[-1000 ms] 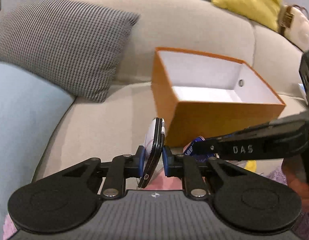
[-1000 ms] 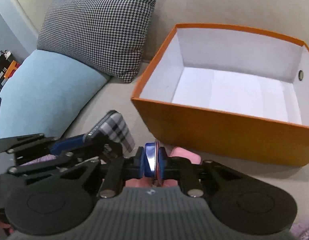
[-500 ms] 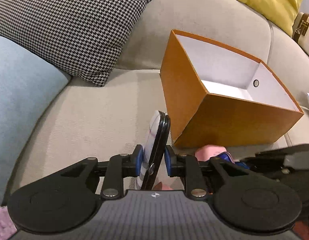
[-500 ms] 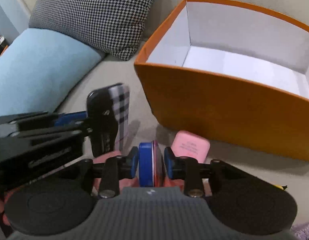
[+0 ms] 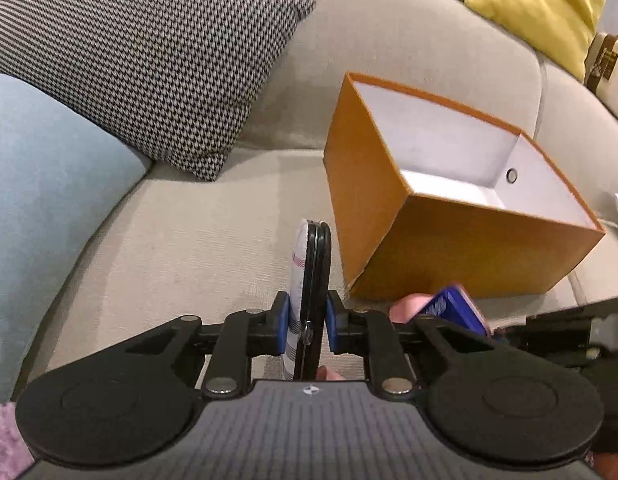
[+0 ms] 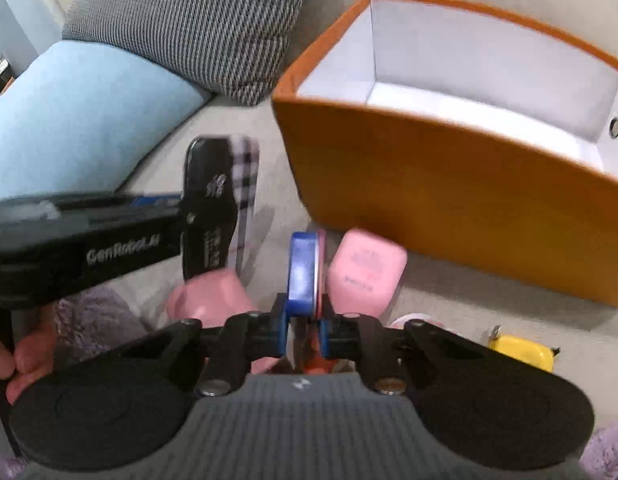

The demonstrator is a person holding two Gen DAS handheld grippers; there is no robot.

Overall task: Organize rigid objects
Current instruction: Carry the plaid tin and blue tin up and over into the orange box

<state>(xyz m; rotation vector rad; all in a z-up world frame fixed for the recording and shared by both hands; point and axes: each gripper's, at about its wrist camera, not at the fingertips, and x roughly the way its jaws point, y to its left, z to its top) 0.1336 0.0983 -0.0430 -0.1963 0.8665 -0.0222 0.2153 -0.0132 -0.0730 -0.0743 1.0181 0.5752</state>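
Observation:
My left gripper [image 5: 309, 320] holds a flat black device in a plaid case [image 5: 315, 256] upright; its jaws are closing, blue pads pressed on both faces. In the right wrist view that device [image 6: 213, 200] hangs left of the orange box [image 6: 449, 184]. My right gripper [image 6: 305, 320] has its jaws closing on a thin blue case [image 6: 303, 268] held on edge, pads tight against it. The blue case [image 5: 455, 308] also shows low right in the left wrist view. The open orange box [image 5: 449, 240], white inside and empty where visible, stands on the beige sofa seat just beyond both grippers.
A pink box [image 6: 365, 272], a pink block [image 6: 209, 296] and a yellow tape measure [image 6: 517, 352] lie on the seat below my right gripper. A houndstooth cushion [image 5: 141, 52], blue cushion [image 5: 41, 184] and yellow cushion [image 5: 541, 8] line the sofa. A hand [image 6: 25, 360] grips the left tool.
Both grippers have sunk a little toward the seat near the orange box's front corner. Each still carries the same object. The pink items below have come into clearer view.

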